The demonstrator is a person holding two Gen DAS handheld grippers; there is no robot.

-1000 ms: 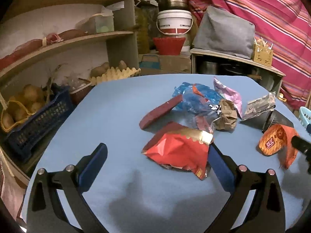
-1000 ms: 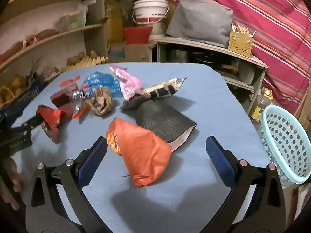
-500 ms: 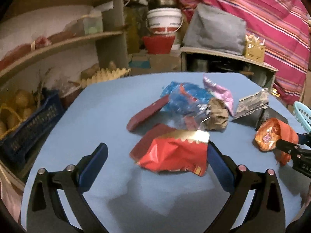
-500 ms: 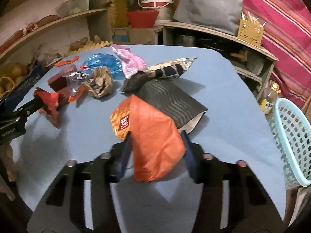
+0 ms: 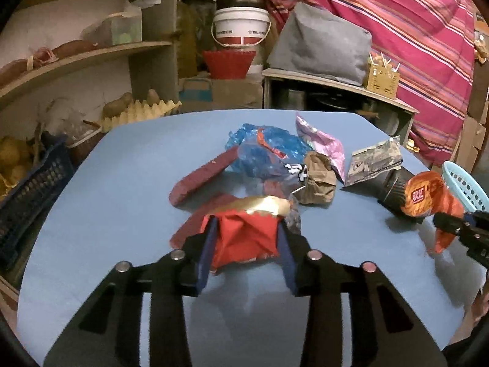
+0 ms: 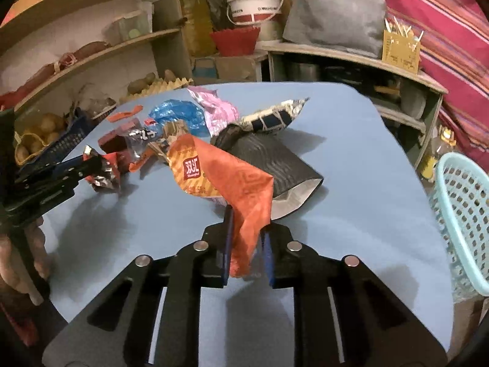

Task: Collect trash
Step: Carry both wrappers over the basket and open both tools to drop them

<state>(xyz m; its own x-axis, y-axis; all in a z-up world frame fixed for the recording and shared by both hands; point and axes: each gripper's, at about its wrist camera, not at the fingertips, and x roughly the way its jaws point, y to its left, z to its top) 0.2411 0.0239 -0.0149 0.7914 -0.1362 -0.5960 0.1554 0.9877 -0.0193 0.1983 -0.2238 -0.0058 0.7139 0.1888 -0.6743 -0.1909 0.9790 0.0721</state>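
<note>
Fingers of left gripper (image 5: 247, 235) closing on red wrapper (image 5: 244, 237); right gripper (image 6: 246, 224) (closing too) pinches orange wrapper (image 6: 226, 180), long axis up-left.

Glossy crinkled orange wrapper (image 6: 232, 183), matt blue tablecloth (image 6: 351, 140).

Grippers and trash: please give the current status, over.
Left gripper closing on red wrapper. Right gripper closing on orange wrapper. Blue basket at table's right, path clear. More wrappers left.

The right tongs (image 6: 246, 229) are closing, blue pads pinching a crumpled orange snack wrapper (image 6: 226, 183) above the pale blue counter (image 6: 351, 214), near a turquoise perforated plastic basket (image 6: 461, 214).
</note>
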